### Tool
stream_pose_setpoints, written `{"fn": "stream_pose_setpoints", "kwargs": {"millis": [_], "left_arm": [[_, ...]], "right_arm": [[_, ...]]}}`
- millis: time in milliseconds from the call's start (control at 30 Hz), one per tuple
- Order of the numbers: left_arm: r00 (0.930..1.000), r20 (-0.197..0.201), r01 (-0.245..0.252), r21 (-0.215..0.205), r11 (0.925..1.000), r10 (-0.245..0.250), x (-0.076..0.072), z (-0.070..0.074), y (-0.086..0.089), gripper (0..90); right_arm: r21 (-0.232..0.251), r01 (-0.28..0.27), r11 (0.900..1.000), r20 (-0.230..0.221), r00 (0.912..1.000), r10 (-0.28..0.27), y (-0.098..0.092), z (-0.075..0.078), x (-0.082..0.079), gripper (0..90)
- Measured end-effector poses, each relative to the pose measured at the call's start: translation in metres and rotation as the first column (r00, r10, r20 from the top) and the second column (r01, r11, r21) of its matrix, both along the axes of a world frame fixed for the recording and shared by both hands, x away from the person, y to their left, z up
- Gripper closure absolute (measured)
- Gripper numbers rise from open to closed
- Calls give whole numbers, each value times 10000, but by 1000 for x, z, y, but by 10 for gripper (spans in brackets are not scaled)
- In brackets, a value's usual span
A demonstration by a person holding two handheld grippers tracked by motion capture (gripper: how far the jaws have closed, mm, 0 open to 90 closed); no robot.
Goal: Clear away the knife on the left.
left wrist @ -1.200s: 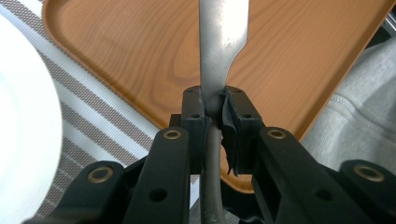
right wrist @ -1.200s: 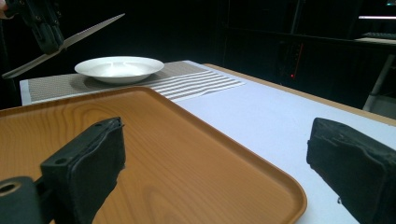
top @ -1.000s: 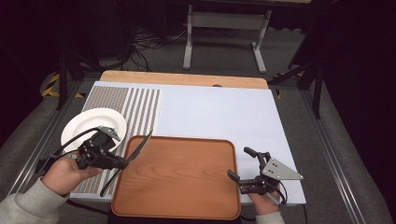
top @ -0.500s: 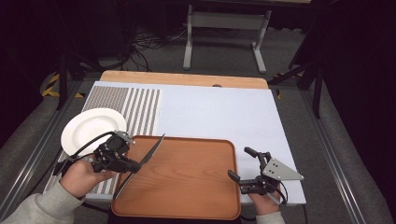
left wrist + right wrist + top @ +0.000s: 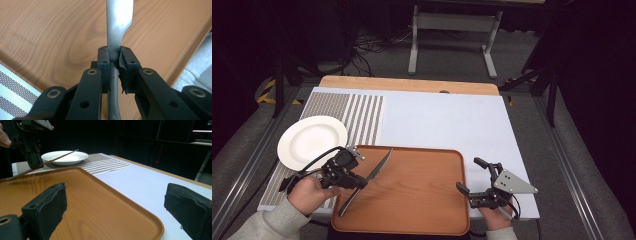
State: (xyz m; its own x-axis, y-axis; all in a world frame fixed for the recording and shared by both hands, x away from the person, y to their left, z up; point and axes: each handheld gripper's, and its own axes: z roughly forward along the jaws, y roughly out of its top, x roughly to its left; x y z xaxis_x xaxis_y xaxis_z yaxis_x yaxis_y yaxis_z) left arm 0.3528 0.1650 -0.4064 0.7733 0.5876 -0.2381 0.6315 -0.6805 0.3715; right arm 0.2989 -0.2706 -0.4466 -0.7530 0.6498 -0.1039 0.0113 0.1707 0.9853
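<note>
A metal table knife (image 5: 379, 165) is clamped at the neck between blade and handle by my left gripper (image 5: 361, 181), which is shut on it. The knife hangs tilted, low over the left part of the wooden tray (image 5: 417, 200), blade pointing away towards the far side. In the left gripper view the pads (image 5: 103, 62) squeeze the knife (image 5: 118, 20) above the tray's wood (image 5: 50, 30). My right gripper (image 5: 468, 174) rests open at the tray's right edge with nothing between its pads (image 5: 47, 205). From there the left gripper (image 5: 33, 160) and knife (image 5: 58, 157) show at the far left.
A white plate (image 5: 312, 141) sits on a striped placemat (image 5: 362, 117) left of the tray, also seen as the plate (image 5: 65, 157) beyond the tray (image 5: 105, 202). A white cover (image 5: 447, 122) spans the table behind the tray. The wooden table edge (image 5: 412, 85) runs along the back.
My left hand has carried the knife rightward and down, from over the placemat by the plate to low over the tray's left side. The right gripper has stayed put.
</note>
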Motion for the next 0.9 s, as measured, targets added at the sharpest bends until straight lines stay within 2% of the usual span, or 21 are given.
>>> {"fn": "stream_pose_setpoints", "kwargs": {"millis": [433, 600, 900], "left_arm": [[9998, -146, -147, 138, 9998, 149, 3, -12, -2, 800], [9995, -250, -174, 330, 9993, 182, 5, -16, -6, 800], [9989, -379, -268, 300, 9992, 280, 7, -21, -5, 799]], "right_arm": [[18, -11, 10000, 3, 10000, 11, 0, 0, 1, 50], [26, 16, 10000, -8, 10000, -16, 0, 0, 0, 50], [58, -3, 10000, 36, 10000, 3, -1, 1, 0, 50]]}}
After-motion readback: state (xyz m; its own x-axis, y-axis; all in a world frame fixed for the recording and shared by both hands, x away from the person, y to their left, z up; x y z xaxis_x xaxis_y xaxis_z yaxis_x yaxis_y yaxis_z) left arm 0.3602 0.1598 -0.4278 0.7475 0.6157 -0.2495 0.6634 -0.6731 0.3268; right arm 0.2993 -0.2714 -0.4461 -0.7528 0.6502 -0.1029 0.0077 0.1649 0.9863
